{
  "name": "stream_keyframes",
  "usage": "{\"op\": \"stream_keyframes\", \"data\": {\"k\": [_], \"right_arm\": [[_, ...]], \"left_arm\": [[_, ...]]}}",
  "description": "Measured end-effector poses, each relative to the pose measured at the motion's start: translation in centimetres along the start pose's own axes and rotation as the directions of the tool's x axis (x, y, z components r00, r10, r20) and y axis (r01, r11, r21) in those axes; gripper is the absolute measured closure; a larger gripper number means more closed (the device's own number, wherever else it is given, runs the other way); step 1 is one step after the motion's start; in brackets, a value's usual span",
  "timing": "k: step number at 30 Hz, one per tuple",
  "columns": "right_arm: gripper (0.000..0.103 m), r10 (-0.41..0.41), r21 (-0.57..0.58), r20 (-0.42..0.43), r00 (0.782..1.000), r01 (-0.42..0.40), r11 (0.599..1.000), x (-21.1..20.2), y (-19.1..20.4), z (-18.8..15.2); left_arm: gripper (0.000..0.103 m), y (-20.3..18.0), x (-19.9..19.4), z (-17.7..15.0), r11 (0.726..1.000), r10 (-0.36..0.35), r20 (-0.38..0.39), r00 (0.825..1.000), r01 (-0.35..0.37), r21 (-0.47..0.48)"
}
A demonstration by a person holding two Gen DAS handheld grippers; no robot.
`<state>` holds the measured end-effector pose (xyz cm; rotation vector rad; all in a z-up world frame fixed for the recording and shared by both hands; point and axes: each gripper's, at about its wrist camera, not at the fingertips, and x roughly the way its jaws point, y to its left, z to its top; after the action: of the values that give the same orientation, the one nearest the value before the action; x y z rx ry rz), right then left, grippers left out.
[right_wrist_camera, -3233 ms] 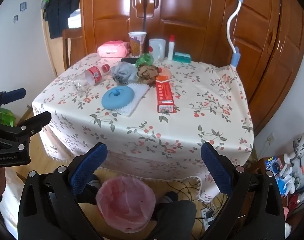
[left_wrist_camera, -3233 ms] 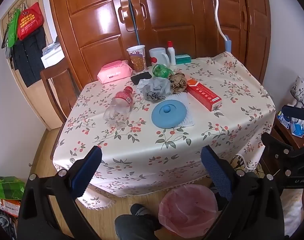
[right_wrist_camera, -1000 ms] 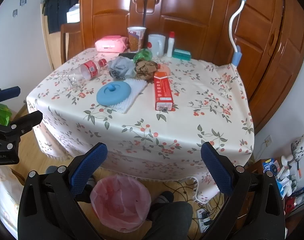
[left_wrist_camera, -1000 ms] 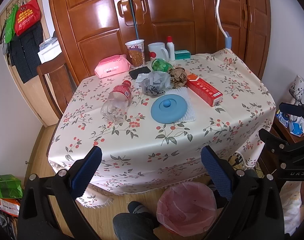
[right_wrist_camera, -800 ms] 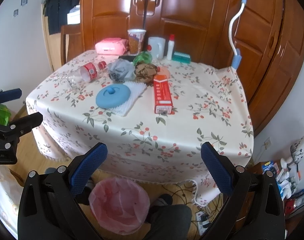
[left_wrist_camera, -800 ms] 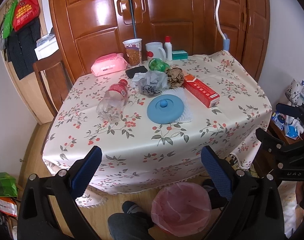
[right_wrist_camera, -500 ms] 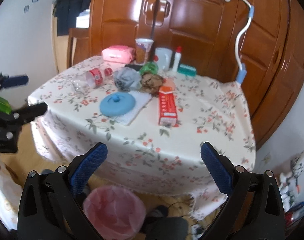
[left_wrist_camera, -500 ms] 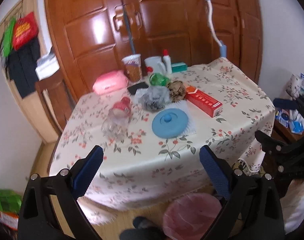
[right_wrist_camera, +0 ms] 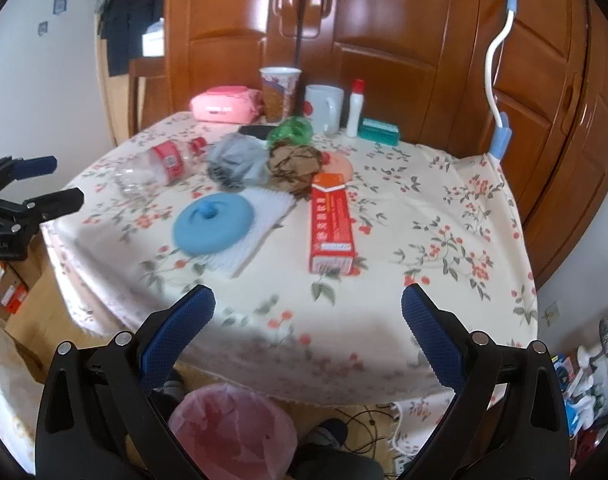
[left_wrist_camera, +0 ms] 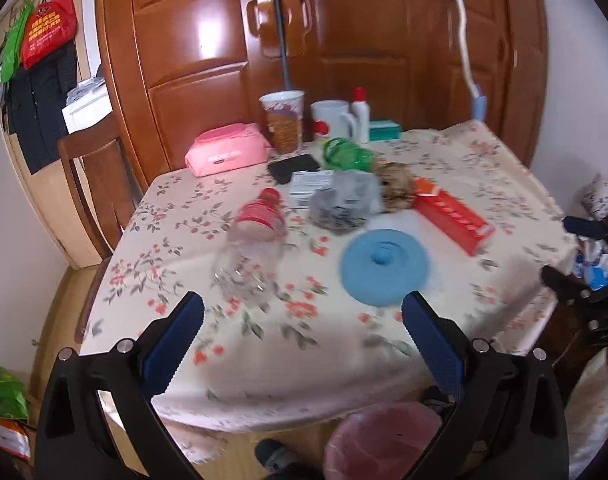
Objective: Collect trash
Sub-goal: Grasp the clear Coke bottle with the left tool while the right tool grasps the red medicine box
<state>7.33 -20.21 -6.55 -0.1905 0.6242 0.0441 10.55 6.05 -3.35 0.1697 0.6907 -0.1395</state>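
Note:
Trash lies in a cluster on the flowered tablecloth: an empty plastic bottle [left_wrist_camera: 256, 240] [right_wrist_camera: 156, 168] on its side, a grey plastic bag wad [left_wrist_camera: 339, 200] [right_wrist_camera: 236, 164], a brown crumpled paper ball [left_wrist_camera: 395, 184] [right_wrist_camera: 294, 166] and a squashed green bottle [left_wrist_camera: 345, 156] [right_wrist_camera: 290, 132]. A pink-lined trash bin [left_wrist_camera: 379, 440] [right_wrist_camera: 232, 432] stands on the floor below the table's front edge. My left gripper [left_wrist_camera: 302, 320] is open, short of the clear bottle. Over the table's near edge my right gripper [right_wrist_camera: 307, 312] is open and holds nothing.
A red box [right_wrist_camera: 331, 224], a blue round lid [right_wrist_camera: 212, 224] on a white pad, a pink wipes pack [left_wrist_camera: 224, 154], a paper cup [left_wrist_camera: 282, 120], a white mug [left_wrist_camera: 329, 120] and a black phone [left_wrist_camera: 294, 166] share the table. A chair [left_wrist_camera: 92, 184] stands at the left; wardrobe doors are behind.
Both grippers have risen and moved closer to the table, so the objects look larger. Both stay open, and nothing on the table has moved.

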Motion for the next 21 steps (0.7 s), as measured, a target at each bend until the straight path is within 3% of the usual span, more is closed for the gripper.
{"op": "stream_keyframes", "data": {"k": [17, 21], "right_arm": [[0.006, -0.026, -0.029, -0.060, 0.998, 0.025, 0.999, 8.5, -1.3, 3.2], [0.006, -0.024, -0.037, -0.071, 0.997, 0.022, 0.999, 9.7, -1.2, 3.5]], "left_arm": [[0.006, 4.1, 13.0, 4.6, 1.000, 0.023, -0.128, 0.992, -0.021, 0.022], [0.014, 4.4, 14.8, 4.7, 1.000, 0.012, -0.158, 0.987, -0.008, 0.023]]}}
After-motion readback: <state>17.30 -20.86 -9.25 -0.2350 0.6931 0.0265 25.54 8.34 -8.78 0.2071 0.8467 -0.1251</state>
